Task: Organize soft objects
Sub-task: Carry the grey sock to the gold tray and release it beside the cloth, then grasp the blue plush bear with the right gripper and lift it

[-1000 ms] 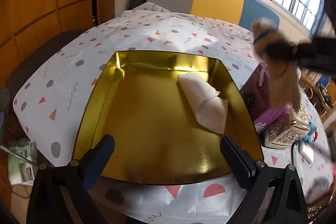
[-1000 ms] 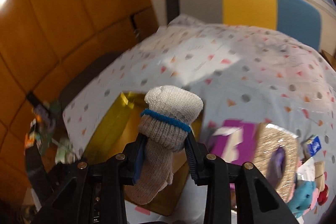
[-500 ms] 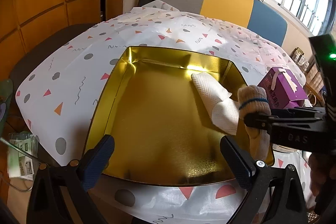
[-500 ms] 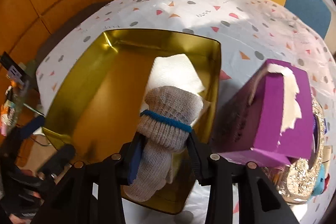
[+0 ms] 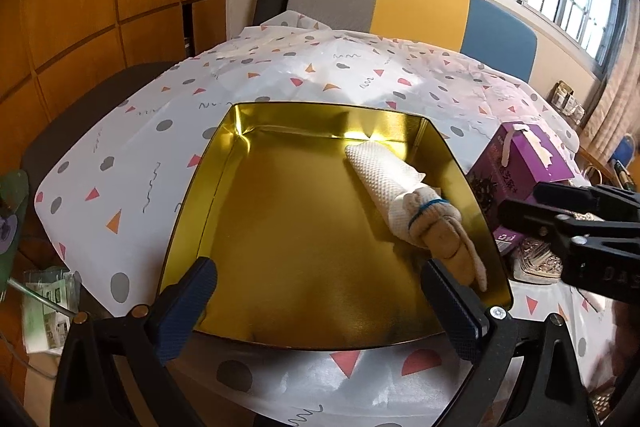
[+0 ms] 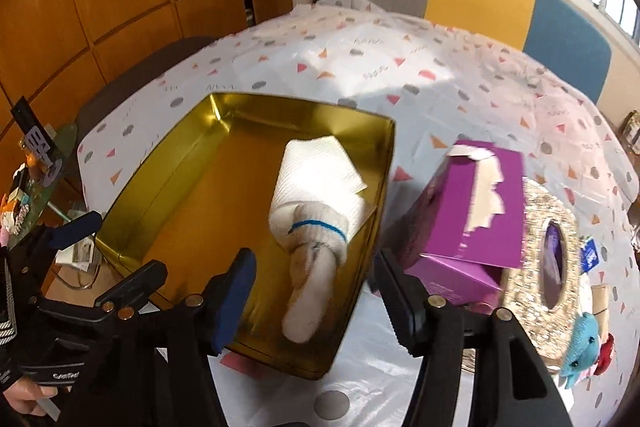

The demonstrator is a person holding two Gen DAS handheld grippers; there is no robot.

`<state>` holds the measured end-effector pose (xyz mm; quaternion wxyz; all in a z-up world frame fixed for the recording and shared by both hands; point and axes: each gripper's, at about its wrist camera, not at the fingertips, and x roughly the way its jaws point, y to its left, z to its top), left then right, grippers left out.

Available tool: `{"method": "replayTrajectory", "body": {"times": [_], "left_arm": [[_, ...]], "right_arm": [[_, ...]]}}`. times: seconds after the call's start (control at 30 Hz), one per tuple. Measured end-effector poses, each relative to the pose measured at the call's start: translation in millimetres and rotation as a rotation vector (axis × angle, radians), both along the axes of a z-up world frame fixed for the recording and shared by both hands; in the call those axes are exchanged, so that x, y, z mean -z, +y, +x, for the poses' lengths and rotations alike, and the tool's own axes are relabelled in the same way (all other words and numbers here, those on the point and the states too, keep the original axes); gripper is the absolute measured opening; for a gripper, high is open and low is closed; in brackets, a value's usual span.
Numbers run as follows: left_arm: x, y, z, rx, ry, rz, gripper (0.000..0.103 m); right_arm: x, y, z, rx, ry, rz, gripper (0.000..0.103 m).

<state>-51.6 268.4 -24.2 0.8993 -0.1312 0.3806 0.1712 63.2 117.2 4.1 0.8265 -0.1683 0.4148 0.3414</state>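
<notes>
A gold metal tray point(image 5: 288, 227) sits on the patterned tablecloth; it also shows in the right wrist view point(image 6: 168, 187). Inside it, along the right side, lie a folded white cloth point(image 5: 380, 171) point(image 6: 316, 171) and a beige knit glove with a blue band point(image 5: 444, 239) point(image 6: 312, 267), its cuff end resting on the cloth. My left gripper point(image 5: 320, 303) is open and empty at the tray's near edge. My right gripper point(image 6: 316, 291) is open and empty just above the glove, at the tray's near right corner.
A purple tissue box point(image 5: 520, 175) point(image 6: 472, 211) stands right of the tray. A glittery gold container point(image 6: 548, 239) and small plush toys point(image 6: 584, 343) lie further right. A grey, yellow and blue chair back point(image 5: 412, 7) is behind the table.
My right gripper carried the glove over the tray, opened and released it; the glove now lies in the tray against the white cloth. My left gripper stayed open at the near edge.
</notes>
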Motion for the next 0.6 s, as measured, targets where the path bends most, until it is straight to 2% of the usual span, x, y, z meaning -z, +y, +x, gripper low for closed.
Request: {"method": "replayTrajectory", "body": {"times": [0.27,0.6], "left_arm": [[-13.8,-22.3,-1.7,0.061,-0.027,0.048,0.103],[-19.6,-55.9,3.4,0.156,-0.027,0.086,0.103]], "right_arm": [[-23.2,-40.2,-8.3,0.076,-0.092,0.075,0.062],[-41.1,-113.8,7.1,0.253,-0.125,0.154,0.062]]}}
